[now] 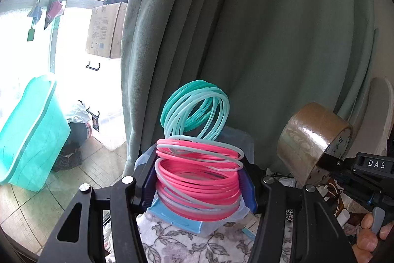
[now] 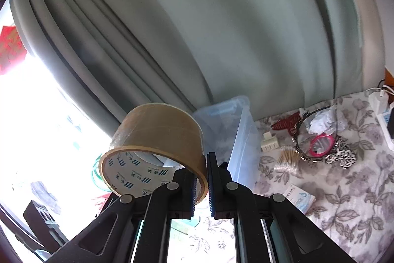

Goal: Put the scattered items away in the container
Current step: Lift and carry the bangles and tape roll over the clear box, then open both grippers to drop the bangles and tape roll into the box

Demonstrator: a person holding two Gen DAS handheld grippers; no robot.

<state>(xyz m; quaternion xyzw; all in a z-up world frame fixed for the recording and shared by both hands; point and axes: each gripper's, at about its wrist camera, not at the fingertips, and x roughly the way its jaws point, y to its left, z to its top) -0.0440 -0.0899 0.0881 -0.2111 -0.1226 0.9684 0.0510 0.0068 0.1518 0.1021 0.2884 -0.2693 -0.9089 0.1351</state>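
The left claw (image 1: 198, 179) is clamped on one pink-and-teal spring coil (image 1: 197, 164) and the right claw (image 2: 201, 179) pinches the wall of one brown tape roll (image 2: 157, 147). The single clear plastic bin (image 2: 242, 130) sits just ahead on the floral desk (image 2: 332, 201), so I'd say both just carry forward and drop in; the right one looks a touch nearer.

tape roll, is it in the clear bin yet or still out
Still out. The tape roll is held in the air, its wall pinched by the right tongs, in front of the clear bin.
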